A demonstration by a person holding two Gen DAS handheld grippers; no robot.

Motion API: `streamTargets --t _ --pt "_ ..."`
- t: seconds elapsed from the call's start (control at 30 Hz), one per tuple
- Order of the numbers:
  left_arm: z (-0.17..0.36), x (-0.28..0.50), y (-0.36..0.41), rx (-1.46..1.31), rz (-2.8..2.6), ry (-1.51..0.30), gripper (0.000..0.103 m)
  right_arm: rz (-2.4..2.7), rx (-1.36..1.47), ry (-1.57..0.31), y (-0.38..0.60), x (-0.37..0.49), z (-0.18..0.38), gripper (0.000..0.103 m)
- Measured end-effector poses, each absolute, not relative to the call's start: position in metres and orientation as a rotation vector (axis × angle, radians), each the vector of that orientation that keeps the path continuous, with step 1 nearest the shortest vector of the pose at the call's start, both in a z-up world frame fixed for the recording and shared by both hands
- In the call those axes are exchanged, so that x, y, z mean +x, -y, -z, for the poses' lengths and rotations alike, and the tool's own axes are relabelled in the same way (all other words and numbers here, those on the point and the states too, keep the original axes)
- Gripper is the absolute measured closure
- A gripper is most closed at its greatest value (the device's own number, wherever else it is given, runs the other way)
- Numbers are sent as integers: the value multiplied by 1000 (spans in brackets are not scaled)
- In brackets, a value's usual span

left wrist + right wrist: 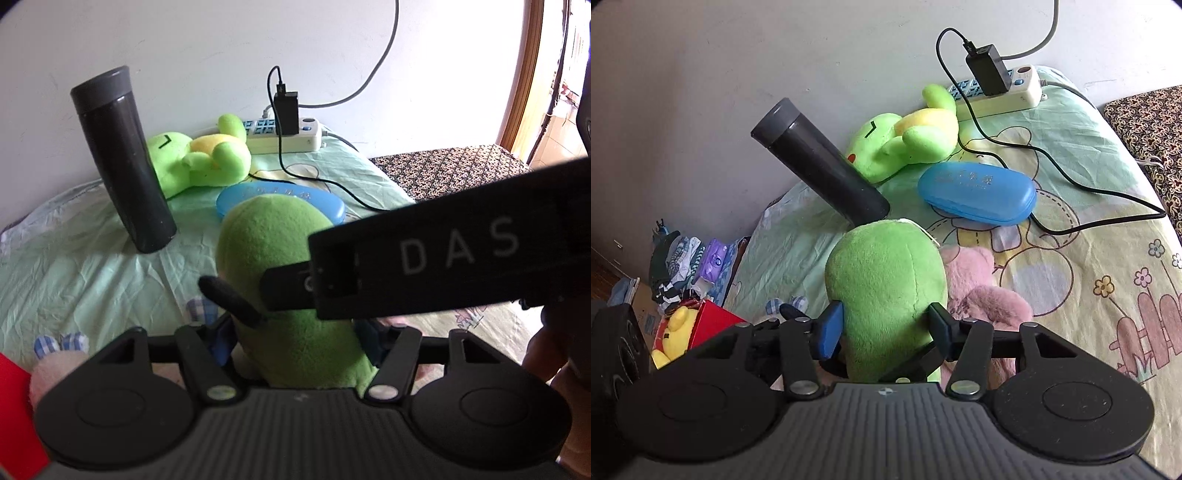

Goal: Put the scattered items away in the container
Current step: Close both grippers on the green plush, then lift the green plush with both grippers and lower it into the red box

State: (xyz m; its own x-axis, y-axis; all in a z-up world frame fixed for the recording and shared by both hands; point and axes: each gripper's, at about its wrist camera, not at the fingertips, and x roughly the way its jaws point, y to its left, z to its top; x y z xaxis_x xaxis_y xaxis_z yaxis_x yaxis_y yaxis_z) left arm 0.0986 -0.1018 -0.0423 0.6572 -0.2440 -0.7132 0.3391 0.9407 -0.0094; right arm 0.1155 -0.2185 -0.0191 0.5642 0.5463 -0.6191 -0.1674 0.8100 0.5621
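Note:
A green plush toy stands between the fingers of my right gripper, whose jaws are shut on its sides. It also shows in the left wrist view, where my left gripper grips it too, and the right gripper's black body crosses in front. A pink plush lies right behind it. A second green plush, a blue glasses case and a dark flask sit on the bed. A red container with a yellow toy is at the lower left.
A white power strip with a black charger and cable lies by the wall. Clothes and a purple pack are piled on the floor at left. The bed sheet extends right, next to a patterned surface.

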Motion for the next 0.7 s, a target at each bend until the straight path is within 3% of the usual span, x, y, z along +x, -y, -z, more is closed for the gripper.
streamTargets --t 0.7 --pt "-13 -14 54 64 282 -686 42 -541 367 -744 175 6 -37 49"
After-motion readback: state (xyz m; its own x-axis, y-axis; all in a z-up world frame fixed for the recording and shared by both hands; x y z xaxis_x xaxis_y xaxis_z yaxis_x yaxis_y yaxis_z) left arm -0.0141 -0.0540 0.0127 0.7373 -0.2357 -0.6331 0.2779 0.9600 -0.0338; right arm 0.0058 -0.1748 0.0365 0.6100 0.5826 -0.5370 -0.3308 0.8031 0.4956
